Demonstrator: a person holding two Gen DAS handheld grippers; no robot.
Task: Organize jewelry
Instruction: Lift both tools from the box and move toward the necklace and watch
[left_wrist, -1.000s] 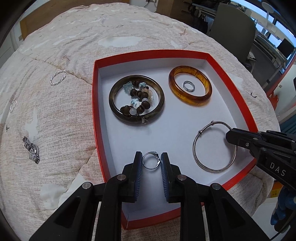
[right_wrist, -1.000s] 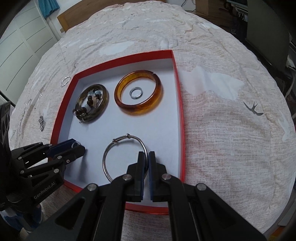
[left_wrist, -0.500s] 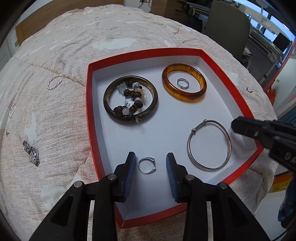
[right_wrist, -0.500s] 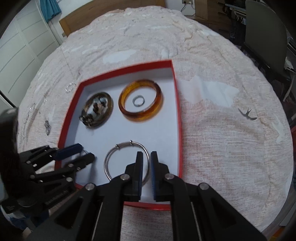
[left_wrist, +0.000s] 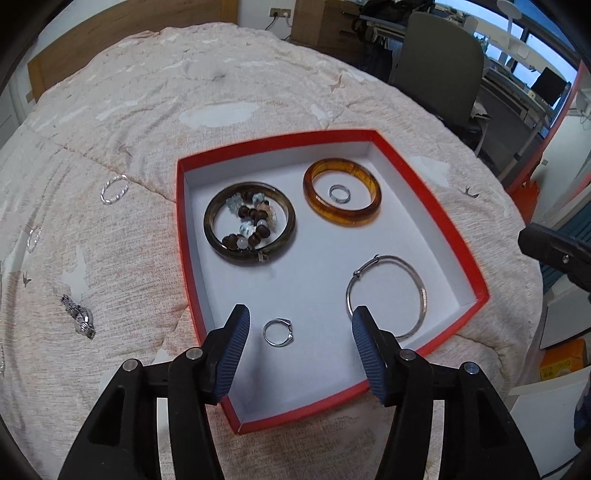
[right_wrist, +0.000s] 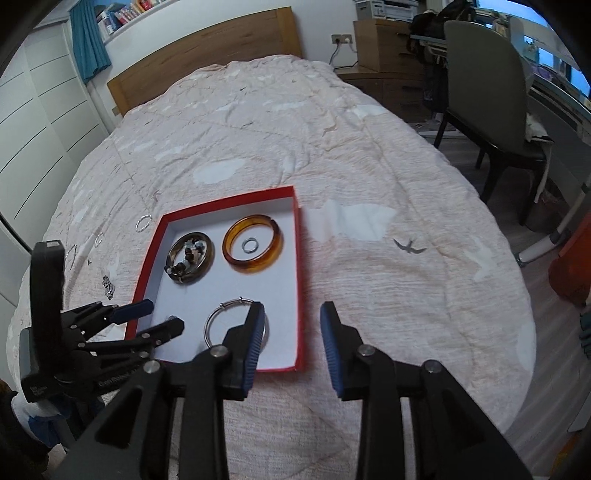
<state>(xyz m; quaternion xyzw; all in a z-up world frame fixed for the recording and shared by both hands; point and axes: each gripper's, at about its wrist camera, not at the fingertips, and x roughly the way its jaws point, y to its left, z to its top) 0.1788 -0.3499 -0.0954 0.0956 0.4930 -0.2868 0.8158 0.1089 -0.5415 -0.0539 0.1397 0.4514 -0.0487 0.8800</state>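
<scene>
While both jaws widen, empty — left gripper (left_wrist: 298, 326) above ring (left_wrist: 279, 332), right gripper (right_wrist: 290, 321) above tray (right_wrist: 300, 280).

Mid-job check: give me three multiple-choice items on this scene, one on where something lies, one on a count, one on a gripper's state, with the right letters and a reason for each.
1. Where does the plain band ring lie?
A. Inside the amber bangle
B. On the bedspread
C. Inside the dark bangle

2. How many bangles and bracelets lie in the red box, counting the beaded one?
A. Two
B. Four
C. Six

3. What is between the left gripper pads?
A. A ring pinched tight
B. A ring lying free
C. Nothing

Answers:
1 A: the amber hoop surrounds it.
2 B: the amber bangle, dark bangle, bead bracelet inside it, and thin silver bangle.
3 B: the jaws are opening and the set ring rests on the box floor, clear of both pads.
</scene>
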